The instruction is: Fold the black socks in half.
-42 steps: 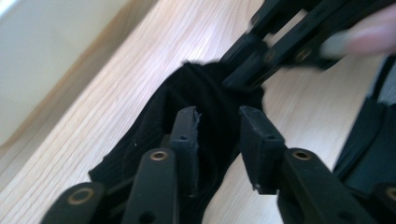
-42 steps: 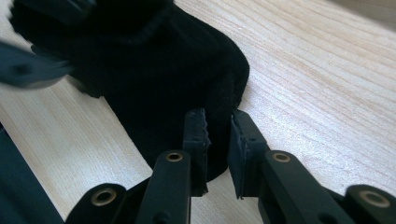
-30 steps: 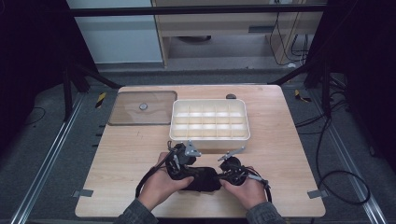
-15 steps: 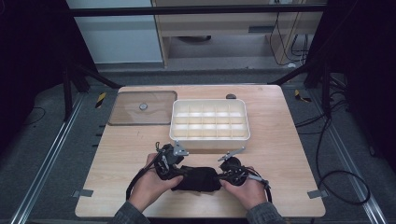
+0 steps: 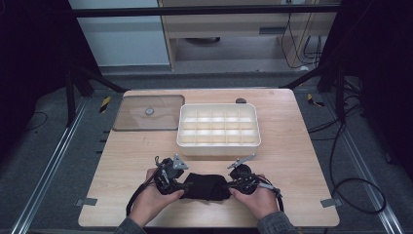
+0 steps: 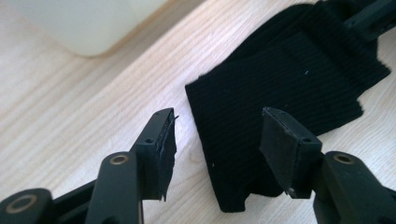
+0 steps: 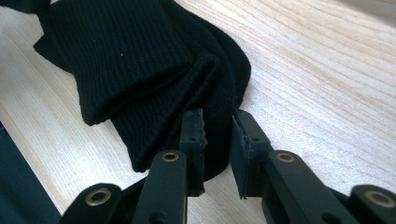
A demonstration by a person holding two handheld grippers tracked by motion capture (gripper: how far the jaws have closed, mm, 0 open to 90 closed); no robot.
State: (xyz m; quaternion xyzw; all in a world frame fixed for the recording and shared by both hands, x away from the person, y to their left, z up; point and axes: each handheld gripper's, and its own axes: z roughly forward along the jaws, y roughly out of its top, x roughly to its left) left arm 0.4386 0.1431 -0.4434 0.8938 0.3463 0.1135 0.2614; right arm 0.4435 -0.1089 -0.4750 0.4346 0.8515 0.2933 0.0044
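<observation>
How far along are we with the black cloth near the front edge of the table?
Done: the black cloth lies folded in layers on the table. In hand: the right gripper pinches one folded end, while the left gripper, whose jaws have just been opening, stands open over the other end. Left: the compartment tray holds nothing, and its lid lies beside it.

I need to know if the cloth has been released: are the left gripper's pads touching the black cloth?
Apart. In the left gripper view the left gripper has just been opening; both pads stand clear of the black cloth lying between them.
</observation>
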